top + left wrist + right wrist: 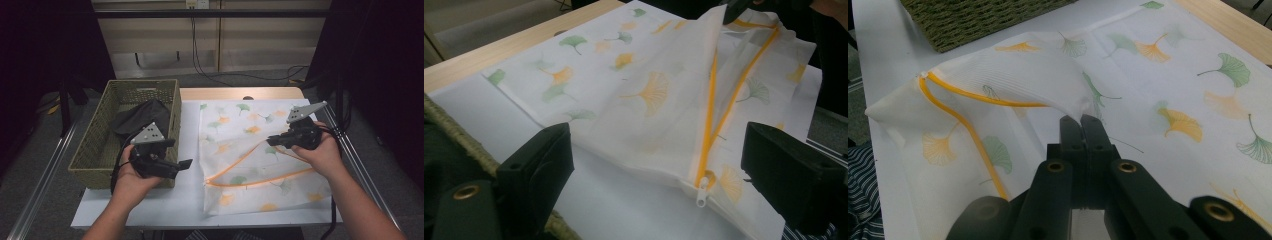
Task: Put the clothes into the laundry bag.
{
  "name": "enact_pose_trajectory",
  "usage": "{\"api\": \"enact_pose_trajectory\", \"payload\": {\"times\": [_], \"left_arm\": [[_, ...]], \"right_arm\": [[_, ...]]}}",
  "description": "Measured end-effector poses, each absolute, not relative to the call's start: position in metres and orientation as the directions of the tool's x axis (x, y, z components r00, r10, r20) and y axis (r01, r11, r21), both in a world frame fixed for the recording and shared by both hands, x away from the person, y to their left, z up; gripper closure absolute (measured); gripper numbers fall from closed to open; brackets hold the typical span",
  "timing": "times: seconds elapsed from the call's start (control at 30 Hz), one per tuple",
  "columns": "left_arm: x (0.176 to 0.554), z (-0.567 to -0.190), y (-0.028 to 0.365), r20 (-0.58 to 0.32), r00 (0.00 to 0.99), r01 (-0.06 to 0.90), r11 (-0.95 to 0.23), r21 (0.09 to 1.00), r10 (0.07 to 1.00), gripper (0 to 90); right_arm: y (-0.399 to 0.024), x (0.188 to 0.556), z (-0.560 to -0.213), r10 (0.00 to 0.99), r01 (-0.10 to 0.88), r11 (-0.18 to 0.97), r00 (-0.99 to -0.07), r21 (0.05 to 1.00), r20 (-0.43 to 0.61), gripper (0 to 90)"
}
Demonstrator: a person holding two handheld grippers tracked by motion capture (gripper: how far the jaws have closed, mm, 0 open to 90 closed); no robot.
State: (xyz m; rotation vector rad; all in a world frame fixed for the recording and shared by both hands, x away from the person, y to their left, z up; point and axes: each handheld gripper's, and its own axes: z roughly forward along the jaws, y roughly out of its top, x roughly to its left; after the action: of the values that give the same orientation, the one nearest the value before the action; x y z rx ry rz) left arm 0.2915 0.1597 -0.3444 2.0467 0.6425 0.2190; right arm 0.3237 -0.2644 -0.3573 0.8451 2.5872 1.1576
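Observation:
A white mesh bag [240, 145] printed with green and orange ginkgo leaves lies flat on the table, its orange zipper [250, 180] open. My right gripper [270, 140] is shut on the bag's upper flap [1048, 75] and holds it raised off the lower layer. In the right gripper view the jaws [1080, 122] meet on the thin fabric edge. My left gripper [182, 165] hovers beside the basket, open and holding nothing. Between its wide jaws [659, 150] the white zipper pull [701, 192] sits at the bag's near corner, untouched.
A woven green basket [100, 145] stands at the table's left with a dark cloth [137, 117] inside. A white sheet [185, 200] covers the wooden tabletop [225, 93]. Metal rails run along both table sides.

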Motion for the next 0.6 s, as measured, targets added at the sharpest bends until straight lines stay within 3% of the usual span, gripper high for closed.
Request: {"api": "enact_pose_trajectory", "payload": {"times": [0.27,0.6], "left_arm": [[0.307,-0.334,0.172,-0.078,0.819,0.369,-0.418,0.83,0.568,13.6],[0.324,-0.328,0.184,-0.086,0.801,0.384,-0.398,0.833,0.593,7.1]], "right_arm": [[-0.266,0.323,-0.357,0.575,0.428,0.532,-0.816,0.731,0.06,90.0],[-0.266,0.321,-0.36,0.578,0.431,0.533,-0.814,0.728,0.059,90.0]]}}
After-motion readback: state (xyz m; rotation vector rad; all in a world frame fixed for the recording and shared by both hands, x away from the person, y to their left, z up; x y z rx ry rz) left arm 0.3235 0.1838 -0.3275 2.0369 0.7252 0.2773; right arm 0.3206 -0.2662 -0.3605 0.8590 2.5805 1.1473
